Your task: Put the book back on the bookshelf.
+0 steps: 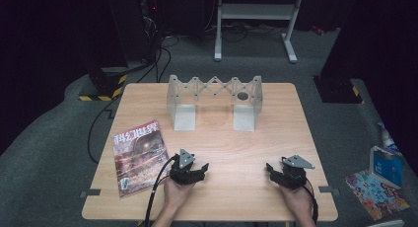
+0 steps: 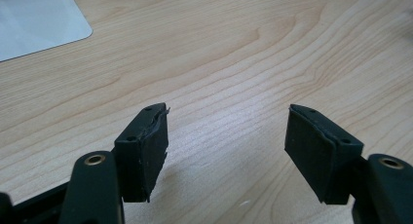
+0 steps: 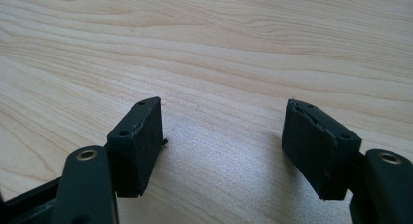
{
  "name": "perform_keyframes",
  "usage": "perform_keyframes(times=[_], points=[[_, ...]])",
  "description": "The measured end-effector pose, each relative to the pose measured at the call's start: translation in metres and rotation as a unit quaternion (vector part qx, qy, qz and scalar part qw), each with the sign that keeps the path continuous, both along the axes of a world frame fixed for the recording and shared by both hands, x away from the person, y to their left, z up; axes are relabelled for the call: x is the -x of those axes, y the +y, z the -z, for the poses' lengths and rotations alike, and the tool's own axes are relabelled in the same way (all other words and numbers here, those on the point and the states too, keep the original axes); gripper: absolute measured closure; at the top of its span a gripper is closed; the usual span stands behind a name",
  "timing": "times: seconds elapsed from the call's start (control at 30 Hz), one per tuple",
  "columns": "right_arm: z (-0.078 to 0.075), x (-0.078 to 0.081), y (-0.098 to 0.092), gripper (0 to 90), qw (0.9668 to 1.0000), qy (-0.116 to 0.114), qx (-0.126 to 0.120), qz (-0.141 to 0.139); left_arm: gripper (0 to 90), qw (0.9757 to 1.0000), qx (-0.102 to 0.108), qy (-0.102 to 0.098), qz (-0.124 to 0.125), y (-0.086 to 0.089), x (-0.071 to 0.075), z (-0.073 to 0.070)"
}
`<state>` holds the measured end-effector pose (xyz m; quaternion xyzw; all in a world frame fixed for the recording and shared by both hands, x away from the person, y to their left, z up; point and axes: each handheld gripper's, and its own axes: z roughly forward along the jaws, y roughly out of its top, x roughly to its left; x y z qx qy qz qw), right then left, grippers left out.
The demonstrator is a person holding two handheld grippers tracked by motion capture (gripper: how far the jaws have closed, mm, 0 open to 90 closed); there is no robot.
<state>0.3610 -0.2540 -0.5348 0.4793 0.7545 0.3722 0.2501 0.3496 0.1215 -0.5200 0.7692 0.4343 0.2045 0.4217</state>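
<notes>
Both hands rest near the front edge of the light wooden desk (image 1: 217, 138). My left hand-held gripper (image 1: 201, 169) has its jaws apart, nothing between the black pads (image 2: 146, 156), bare wood under them. My right hand-held gripper (image 1: 272, 169) is likewise spread wide and empty. Just left of the left one lies the glossy red-covered magazine (image 1: 138, 155), flat and untouched. Farther back stands the grey metal expanding bookend rack (image 1: 214, 101), upright, well apart from both hands. I judge this as a start pose, nothing grasped yet. Next move likely calls for the left reaching sideways to the magazine edge.
</notes>
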Motion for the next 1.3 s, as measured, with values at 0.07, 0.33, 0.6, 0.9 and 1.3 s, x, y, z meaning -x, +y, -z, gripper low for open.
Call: perform_keyframes(times=[0.07, 0.33, 0.6, 0.9, 1.3], points=[[0.0, 0.0, 0.0, 31.1, 1.0, 0.0, 0.0, -0.001, 32.4, 1.0, 0.008, 0.0, -0.001, 0.003, 0.002, -0.003], [0.0, 0.0, 0.0, 31.1, 1.0, -0.001, 0.0, -0.001, 32.4, 0.9995, 0.022, -0.004, -0.023, 0.02, 0.005, -0.014], [0.0, 0.0, 0.0, 31.1, 1.0, -0.001, 0.0, -0.001, 32.2, 0.9982, 0.041, -0.003, -0.044, 0.04, 0.006, -0.022], [0.0, 0.0, 0.0, 31.1, 1.0, 0.0, 0.0, -0.001, 33.0, 0.9963, 0.062, 0.002, -0.059, 0.066, 0.007, -0.028], [0.0, 0.0, 0.0, 31.1, 1.0, 0.0, 0.0, -0.001, 34.8, 0.9922, 0.066, -0.004, -0.106, 0.107, 0.014, -0.036]])
